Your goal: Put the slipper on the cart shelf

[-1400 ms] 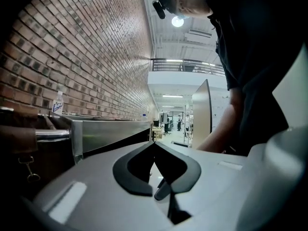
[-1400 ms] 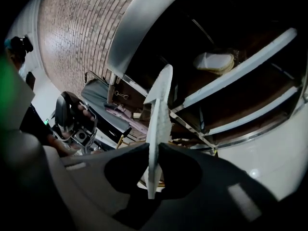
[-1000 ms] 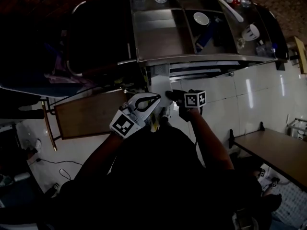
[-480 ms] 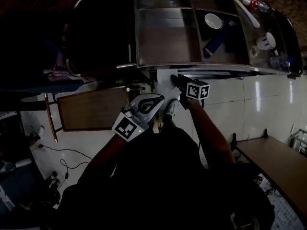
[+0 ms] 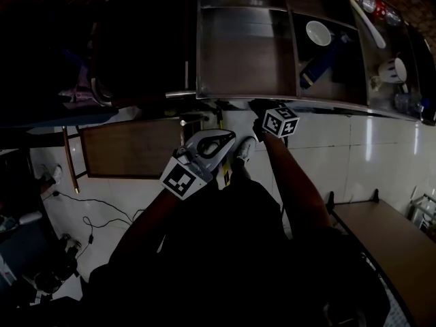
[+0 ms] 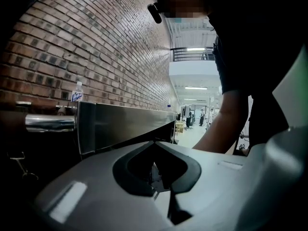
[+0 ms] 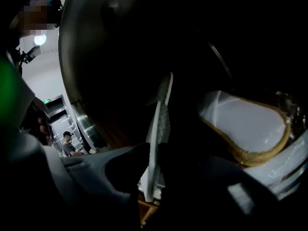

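Note:
In the right gripper view a white slipper [image 7: 160, 124] stands edge-on, its ribbed sole showing, with my right gripper [image 7: 155, 177] shut on it. It sits in the dark space under the steel cart top [image 7: 86, 57]. Another white slipper with a tan rim [image 7: 248, 129] lies to its right on the shelf. In the head view the right gripper [image 5: 261, 111] reaches under the cart's front edge [image 5: 272, 99], which hides the held slipper. My left gripper [image 5: 216, 142] hangs short of the cart, jaws together and nothing in them; its own view faces the cart's steel side [image 6: 125, 124].
The cart top holds a white bowl [image 5: 318, 31], a blue item [image 5: 317, 65] and a cup [image 5: 395, 68]. A wooden board [image 5: 129, 148] stands left of the cart and a table [image 5: 388, 230] at lower right. A light shoe [image 5: 243, 150] rests on the floor tiles. A brick wall [image 6: 96, 42] rises behind the cart.
My right gripper has carried the slipper forward under the cart's top, so the slipper no longer shows in the head view. The left gripper has shifted only slightly.

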Demonstrator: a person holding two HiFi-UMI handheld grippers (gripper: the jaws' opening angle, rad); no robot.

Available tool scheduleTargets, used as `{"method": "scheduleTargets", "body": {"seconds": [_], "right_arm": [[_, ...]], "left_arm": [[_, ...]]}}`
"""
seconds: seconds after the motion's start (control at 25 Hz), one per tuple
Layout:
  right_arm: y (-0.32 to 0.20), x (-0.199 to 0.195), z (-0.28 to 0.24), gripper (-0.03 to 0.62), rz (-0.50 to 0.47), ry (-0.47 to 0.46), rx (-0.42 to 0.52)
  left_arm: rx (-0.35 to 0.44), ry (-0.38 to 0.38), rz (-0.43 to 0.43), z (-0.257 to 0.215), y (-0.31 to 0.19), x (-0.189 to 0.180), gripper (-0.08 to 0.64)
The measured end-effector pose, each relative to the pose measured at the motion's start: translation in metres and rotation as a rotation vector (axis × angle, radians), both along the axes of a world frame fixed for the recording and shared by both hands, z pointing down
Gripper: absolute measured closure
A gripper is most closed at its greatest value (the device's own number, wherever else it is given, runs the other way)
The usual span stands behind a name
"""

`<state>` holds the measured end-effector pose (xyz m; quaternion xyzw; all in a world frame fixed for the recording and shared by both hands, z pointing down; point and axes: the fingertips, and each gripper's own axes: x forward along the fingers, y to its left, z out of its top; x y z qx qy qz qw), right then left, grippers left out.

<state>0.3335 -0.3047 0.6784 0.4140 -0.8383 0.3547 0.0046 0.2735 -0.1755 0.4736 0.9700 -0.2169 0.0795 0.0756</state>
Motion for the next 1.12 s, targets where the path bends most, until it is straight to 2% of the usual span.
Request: {"method": "scheduleTargets", "body": {"seconds": [0.44,0.64,0.68,0.76,0.8,0.92,1.12], "right_arm": [[-0.034,0.004,-0.004,0.526,0.040,0.012,0.066],[-0.035,0.005,0.000,0.479,0.026,0.153,0.090],[-0.033,0.005,0.002,0.451,0.024,0.189,0.093],[-0.030,0.007,0.006,0.349,0.023,0.258,0.100],[-0.028,0.009,0.007,0.326,0.026,0.287,0.106],[-0.026,0.017,0.005,0.307,0.046,0.345,0.131],[-0.018,0.030,-0.008,0.307,0.088,0.369,0.148]], "left_arm": [[-0.018,-0.015,-0.015,0.009,-0.001,-0.001,0.560],[-0.025,-0.017,-0.022,0.011,0.002,-0.002,0.560],[-0.024,-0.018,-0.022,0.011,0.002,-0.003,0.560],[-0.022,-0.019,-0.020,0.011,0.003,-0.003,0.560],[-0.022,-0.018,-0.019,0.010,0.004,-0.003,0.560],[-0.018,-0.013,-0.016,0.009,0.006,-0.002,0.560],[-0.018,-0.004,-0.013,0.005,0.009,-0.003,0.560]]}}
